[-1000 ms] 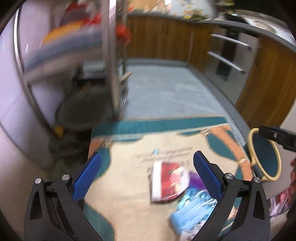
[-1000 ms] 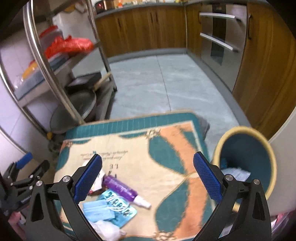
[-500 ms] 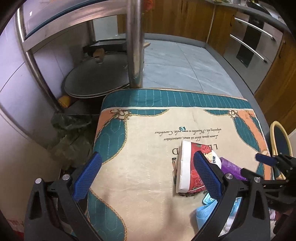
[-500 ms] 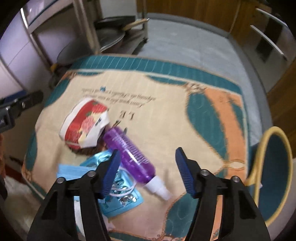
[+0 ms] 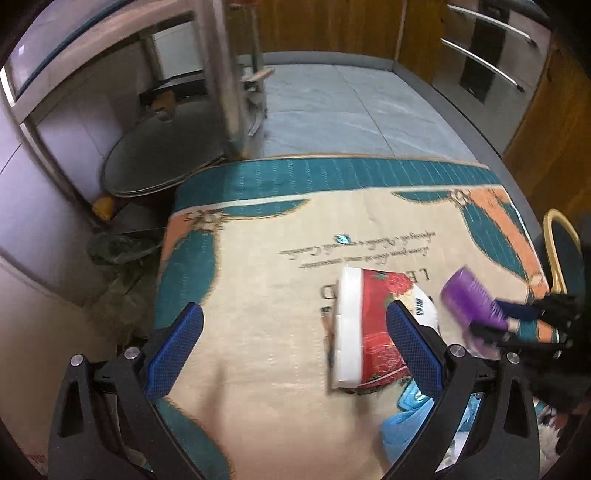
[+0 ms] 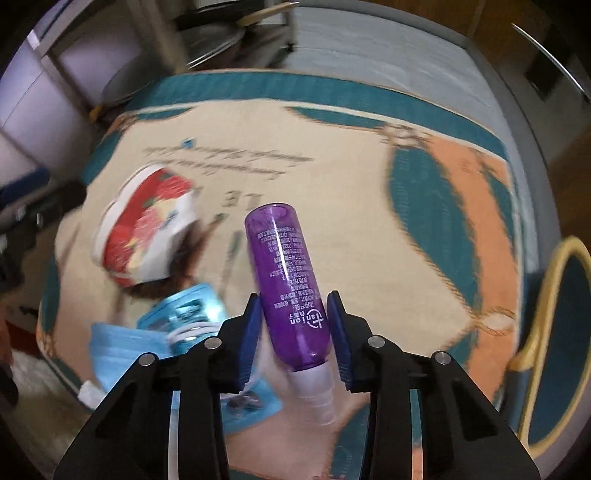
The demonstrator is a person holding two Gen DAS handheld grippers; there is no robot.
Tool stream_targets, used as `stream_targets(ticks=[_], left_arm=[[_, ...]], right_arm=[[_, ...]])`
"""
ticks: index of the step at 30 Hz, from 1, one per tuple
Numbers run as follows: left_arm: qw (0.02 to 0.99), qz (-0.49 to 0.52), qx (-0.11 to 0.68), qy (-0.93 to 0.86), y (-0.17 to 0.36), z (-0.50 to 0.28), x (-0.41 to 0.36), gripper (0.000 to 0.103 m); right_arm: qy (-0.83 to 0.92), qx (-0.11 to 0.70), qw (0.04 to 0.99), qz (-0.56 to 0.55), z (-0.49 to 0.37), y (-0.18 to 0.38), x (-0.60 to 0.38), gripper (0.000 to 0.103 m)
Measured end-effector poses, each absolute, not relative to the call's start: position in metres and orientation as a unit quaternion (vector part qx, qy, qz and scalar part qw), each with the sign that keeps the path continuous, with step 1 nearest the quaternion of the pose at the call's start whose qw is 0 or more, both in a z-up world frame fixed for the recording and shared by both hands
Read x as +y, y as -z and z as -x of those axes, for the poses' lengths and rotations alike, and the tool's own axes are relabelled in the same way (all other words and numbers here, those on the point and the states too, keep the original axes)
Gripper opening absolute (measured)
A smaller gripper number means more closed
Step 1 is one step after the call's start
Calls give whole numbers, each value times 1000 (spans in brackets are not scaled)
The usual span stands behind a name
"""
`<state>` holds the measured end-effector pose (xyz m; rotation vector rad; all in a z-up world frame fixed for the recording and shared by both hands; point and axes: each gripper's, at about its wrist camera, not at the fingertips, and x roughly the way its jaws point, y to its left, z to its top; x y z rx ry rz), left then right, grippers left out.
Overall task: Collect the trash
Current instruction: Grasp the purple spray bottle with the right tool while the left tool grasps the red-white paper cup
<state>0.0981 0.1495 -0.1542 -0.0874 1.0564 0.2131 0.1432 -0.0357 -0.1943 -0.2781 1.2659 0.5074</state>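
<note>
A purple spray bottle lies on the patterned floor mat between the blue pads of my right gripper. Its jaws are closing, and both pads touch the bottle's sides near the white nozzle. In the left wrist view the same bottle shows at the right with the right gripper on it. My left gripper hangs open over the mat. A red and white packet lies just inside its right finger. A blue face mask and a blue packet lie beside the bottle.
A yellow-rimmed teal bin stands off the mat's right edge. At the far left, a metal rack stands over a round pan lid, with a green cloth heap nearby. Wooden cabinets line the back.
My right gripper came down over the purple bottle and narrowed from wide open until its pads reached the bottle's sides. My left gripper sank toward the mat, still open.
</note>
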Motion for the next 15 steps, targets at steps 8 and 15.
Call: stream_targets(ticks=[8,15], left_arm=[[847,6,530,-48,176,-118,108,97],[822,-10,567,-50,201,-128,97,97]], right_arm=[[-177,595,777,99,-156,196,-75,37],[-178,602,772,99,-153,201,-82,37]])
